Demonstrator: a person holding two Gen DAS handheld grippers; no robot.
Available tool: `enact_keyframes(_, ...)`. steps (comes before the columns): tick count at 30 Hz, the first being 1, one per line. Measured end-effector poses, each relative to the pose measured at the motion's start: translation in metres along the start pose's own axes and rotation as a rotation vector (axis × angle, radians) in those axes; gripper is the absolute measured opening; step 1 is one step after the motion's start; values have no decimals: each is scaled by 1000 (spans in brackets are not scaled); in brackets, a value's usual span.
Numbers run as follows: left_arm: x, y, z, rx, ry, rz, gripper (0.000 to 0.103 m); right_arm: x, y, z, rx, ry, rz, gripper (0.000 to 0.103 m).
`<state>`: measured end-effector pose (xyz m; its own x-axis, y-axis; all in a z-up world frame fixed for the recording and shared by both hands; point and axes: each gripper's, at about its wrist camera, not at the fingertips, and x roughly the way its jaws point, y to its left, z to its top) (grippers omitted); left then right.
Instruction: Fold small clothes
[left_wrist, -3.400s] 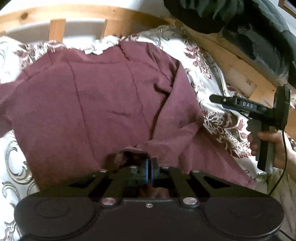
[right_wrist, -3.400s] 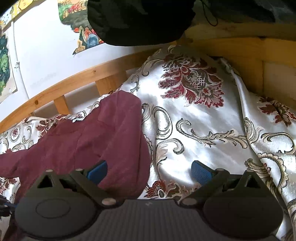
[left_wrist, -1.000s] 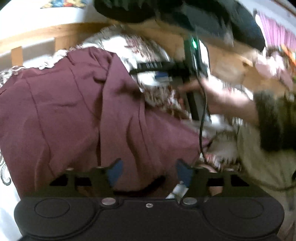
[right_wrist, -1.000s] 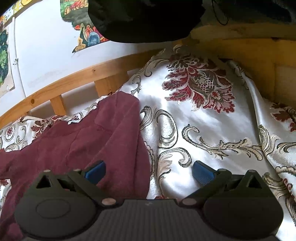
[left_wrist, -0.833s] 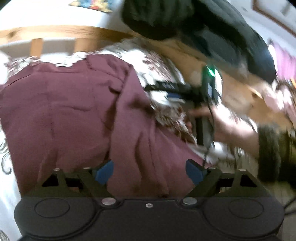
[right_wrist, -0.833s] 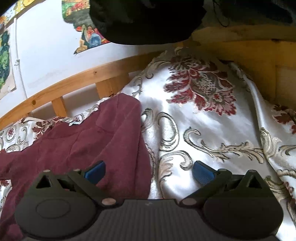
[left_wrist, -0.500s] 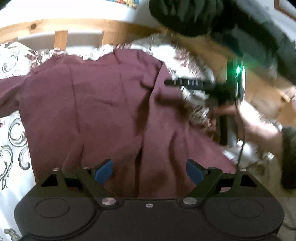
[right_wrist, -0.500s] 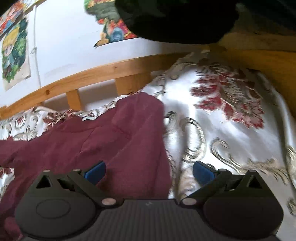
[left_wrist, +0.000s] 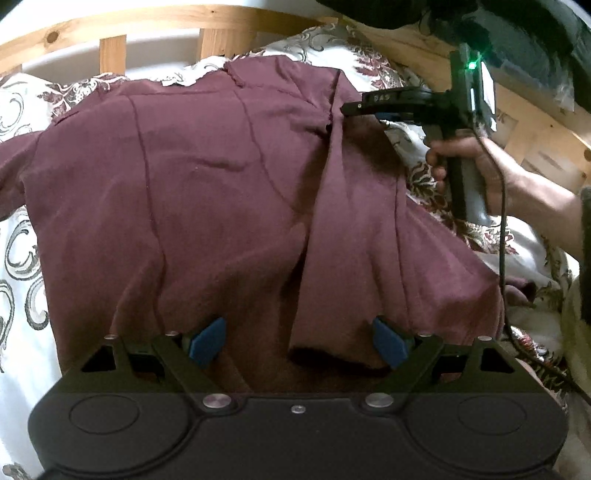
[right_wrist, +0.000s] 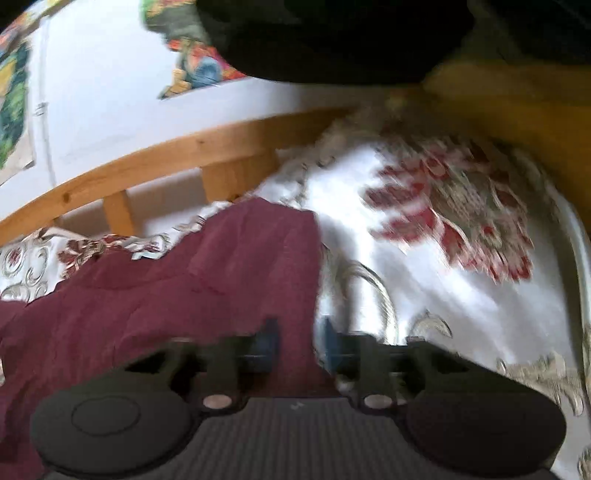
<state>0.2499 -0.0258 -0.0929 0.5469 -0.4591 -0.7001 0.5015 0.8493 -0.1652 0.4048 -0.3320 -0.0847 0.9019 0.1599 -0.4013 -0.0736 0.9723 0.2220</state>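
A maroon long-sleeved top (left_wrist: 207, 192) lies spread on a patterned bedspread, with its right sleeve folded in over the body. My left gripper (left_wrist: 297, 341) is open over the near hem and holds nothing. My right gripper (right_wrist: 295, 341) has its blue pads nearly together around the top's right edge (right_wrist: 291, 266); the view is blurred. In the left wrist view the right gripper (left_wrist: 345, 109) is at the top's far right shoulder, touching the cloth.
The white bedspread (right_wrist: 424, 295) with red and gold flowers covers the bed. A wooden bed rail (left_wrist: 147, 26) runs along the far side, with a white wall and posters (right_wrist: 192, 70) behind. Dark bedding (right_wrist: 332, 40) hangs above. The person's right hand (left_wrist: 476, 162) holds the right gripper's handle.
My left gripper let go of the sleeve end and opened wide. My right gripper moved left to the top's edge and its jaws closed in from wide open.
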Motion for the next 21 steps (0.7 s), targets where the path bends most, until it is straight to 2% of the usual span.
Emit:
enact_keyframes(1,0,1,0,-7,0,-3,87,-4,-5,0,28,1,26,58)
enact_keyframes(3,0,4,1,-20,0,-8,87,-15,-10,2,61,18,47,72)
enact_keyframes(5,-1,6,1,-35,-1,-14,87,-26,-10,3,55,52,75,78)
enact_keyframes(7,-1,8,1,-44,-1,-18,87,-34,-5,0,7,120,82,78)
enact_keyframes(8,0,8,1,-47,0,-18,87,-34,0,-4,-48,155,58,72)
enact_keyframes(9,0,9,2,-50,0,-19,87,-33,6,-9,-105,177,25,53)
enact_keyframes(10,0,9,1,-51,0,-18,87,-30,11,-14,-156,191,-2,44)
enact_keyframes(11,0,9,1,-51,-1,-18,87,-26,14,-18,-187,211,-29,26)
enact_keyframes(14,-2,10,-1,-51,-5,-19,87,-20,10,-24,-146,193,-60,20)
enact_keyframes(18,-2,14,-1,-75,-6,-25,88,-23,6,-25,-86,159,-72,20)
enact_keyframes(19,-3,14,-1,-81,-6,-19,88,-26,6,-24,-78,153,-78,23)
enact_keyframes(21,-5,15,-1,-86,-4,-6,88,-34,6,-22,-67,139,-81,37)
